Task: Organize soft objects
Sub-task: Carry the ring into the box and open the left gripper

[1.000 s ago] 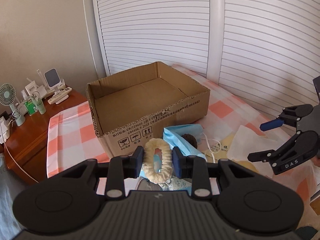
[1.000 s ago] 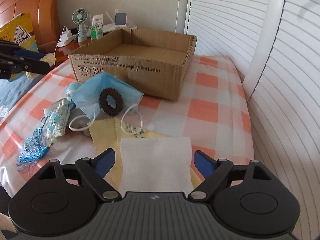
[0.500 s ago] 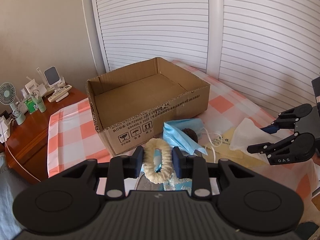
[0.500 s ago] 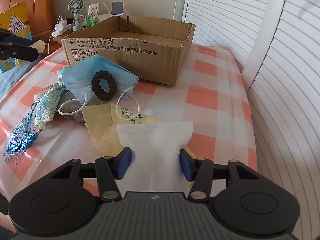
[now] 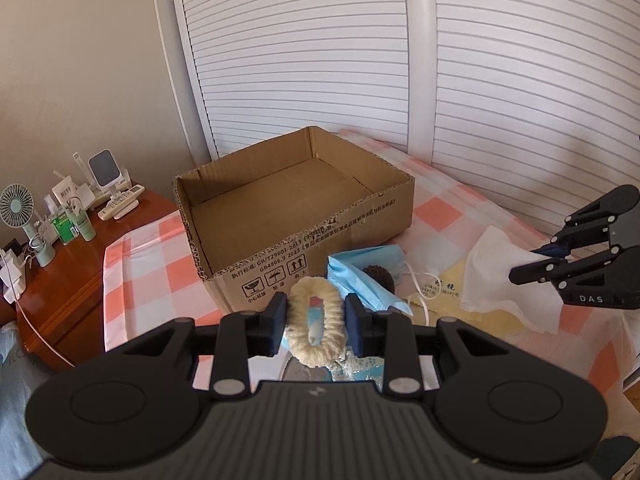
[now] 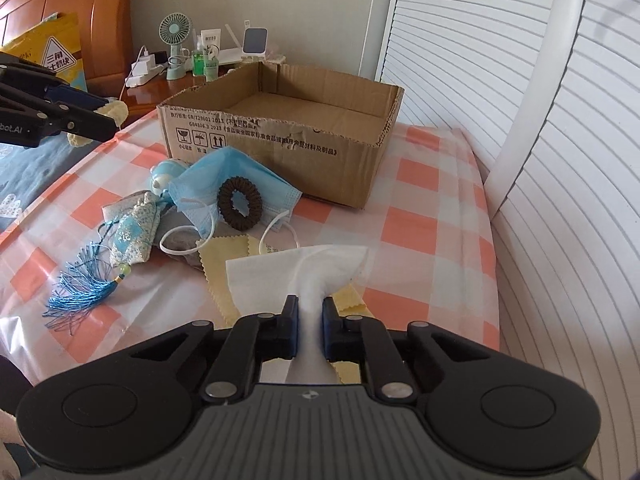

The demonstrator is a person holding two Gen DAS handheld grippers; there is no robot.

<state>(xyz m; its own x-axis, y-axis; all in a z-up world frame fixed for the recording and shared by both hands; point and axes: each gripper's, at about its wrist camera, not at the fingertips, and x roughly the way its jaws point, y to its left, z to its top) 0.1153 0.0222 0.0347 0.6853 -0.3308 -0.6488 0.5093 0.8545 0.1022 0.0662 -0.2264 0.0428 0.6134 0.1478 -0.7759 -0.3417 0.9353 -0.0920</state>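
Cream fleece fills the gap in our left gripper [image 5: 315, 322]: a fluffy scrunchie [image 5: 315, 330] stands upright between the jaws, which are pressed against its two sides and carry it above the checked cloth [image 5: 136, 256]. Our right gripper [image 6: 307, 328] has its jaws pinched together on a white tissue [image 6: 296, 276], which bunches at the grip and fans out toward 12 o'clock over a yellow cloth [image 6: 224, 256].

From the left wrist, the open cardboard box [image 5: 296, 208] sits at 12 o'clock just beyond the scrunchie, with a blue face mask [image 5: 360, 276] and a brown hair tie [image 5: 380, 274] at 1 o'clock beside its near wall. The right gripper enters that view at 3 o'clock, the tissue hanging off the surface from its tips.

Only the right wrist view shows the tasselled blue pouch [image 6: 128, 240] at 10 o'clock, the hair tie lying on top of the mask, and the mask's white ear loops trailing onto the yellow cloth. It also catches the left gripper at 9 o'clock, held level and well apart from the pile, a tuft of cream fleece at its tips. The box stands at 12 o'clock there.

Both grippers point forward, toward the box.
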